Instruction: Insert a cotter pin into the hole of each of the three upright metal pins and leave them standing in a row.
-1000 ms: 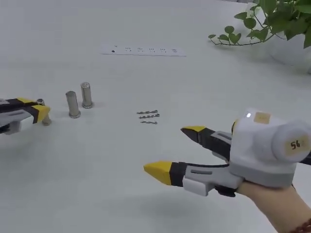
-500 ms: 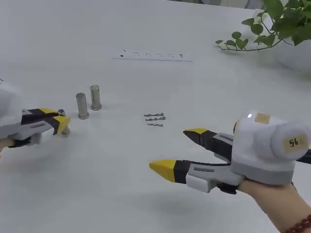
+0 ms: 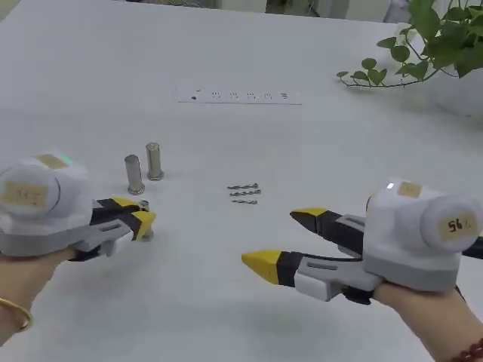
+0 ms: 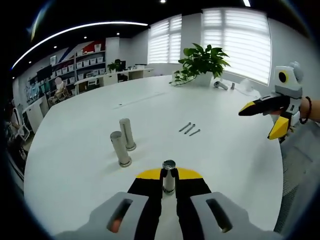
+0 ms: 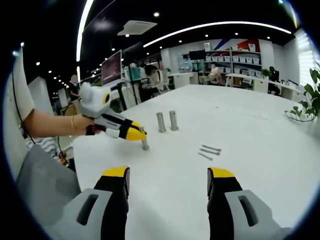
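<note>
Toward the near edge of the worktop, on the right side, finding the right gripper hovering above the surface, jaws spread wide and gripping nothing. Toward the near left, finding the left gripper clenched on one metal pin, holding it upright between the yellow tips; not able to tell whether its foot is touching the surface. Just beyond, noting two more metal pins standing upright side by side, close together but apart, free of both grippers. Near the middle of the worktop, noting three cotter pins lying flat in a tight group, parallel to one another, well apart from the standing pins and from both grippers. Finding the pin holes too small to check. Farther back, recording a white power strip lying flat, and at the far right corner a leafy plant trailing over the surface.
</note>
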`<state>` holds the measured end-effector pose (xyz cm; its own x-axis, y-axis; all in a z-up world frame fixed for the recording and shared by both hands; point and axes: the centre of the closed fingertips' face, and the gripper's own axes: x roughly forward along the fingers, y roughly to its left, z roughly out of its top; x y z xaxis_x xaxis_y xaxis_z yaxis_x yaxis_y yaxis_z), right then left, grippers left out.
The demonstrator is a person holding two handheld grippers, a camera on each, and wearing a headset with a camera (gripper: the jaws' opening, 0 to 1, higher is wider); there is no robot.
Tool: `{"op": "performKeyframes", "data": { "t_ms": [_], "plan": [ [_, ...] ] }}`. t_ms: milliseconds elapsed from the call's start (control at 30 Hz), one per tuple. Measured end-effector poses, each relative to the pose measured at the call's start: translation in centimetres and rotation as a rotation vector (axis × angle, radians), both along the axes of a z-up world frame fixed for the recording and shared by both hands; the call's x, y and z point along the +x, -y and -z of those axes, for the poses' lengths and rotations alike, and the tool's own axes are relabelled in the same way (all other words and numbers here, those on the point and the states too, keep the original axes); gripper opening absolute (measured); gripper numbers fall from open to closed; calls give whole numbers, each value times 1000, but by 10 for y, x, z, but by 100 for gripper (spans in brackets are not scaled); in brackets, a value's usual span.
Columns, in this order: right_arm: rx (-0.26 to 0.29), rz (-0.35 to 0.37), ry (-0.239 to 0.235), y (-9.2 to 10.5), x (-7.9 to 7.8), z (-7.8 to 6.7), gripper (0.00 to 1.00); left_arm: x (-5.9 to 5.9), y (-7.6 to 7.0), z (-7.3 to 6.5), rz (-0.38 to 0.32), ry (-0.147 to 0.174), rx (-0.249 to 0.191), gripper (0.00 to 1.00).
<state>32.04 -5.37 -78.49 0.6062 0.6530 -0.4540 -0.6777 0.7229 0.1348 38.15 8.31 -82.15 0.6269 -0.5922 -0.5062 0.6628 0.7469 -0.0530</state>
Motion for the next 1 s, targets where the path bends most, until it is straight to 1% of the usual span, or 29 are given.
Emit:
{"op": "performKeyframes", "data": {
  "t_ms": [100,200,267,367,467,500,600,700,800,867,1000],
  "plan": [
    [-12,14,6,7,1,0,62,-5,7,0,9,-2,0,7],
    [-4,26,6,10,1,-1,61,-10,17,0,16,-5,-20,7],
    [-1,31,6,11,1,-1,60,-12,21,1,18,-4,-20,7],
    [-11,34,18,12,0,0,58,-11,25,2,15,13,-24,7],
    [-9,36,12,13,-1,1,58,-13,30,3,24,20,-18,7],
    [-10,36,11,13,-1,1,58,-12,31,2,24,28,-20,7],
    [-8,37,8,14,-2,2,58,-11,33,3,24,30,-27,7],
    [-6,42,7,16,-1,3,58,-10,37,3,20,40,-27,7],
    [-7,45,7,18,0,3,58,-11,40,3,17,44,-29,7],
    [-5,48,5,18,0,3,58,-11,41,3,16,53,-23,7],
    [-5,46,2,18,0,5,58,-11,41,2,5,59,-17,7]
  ]
}}
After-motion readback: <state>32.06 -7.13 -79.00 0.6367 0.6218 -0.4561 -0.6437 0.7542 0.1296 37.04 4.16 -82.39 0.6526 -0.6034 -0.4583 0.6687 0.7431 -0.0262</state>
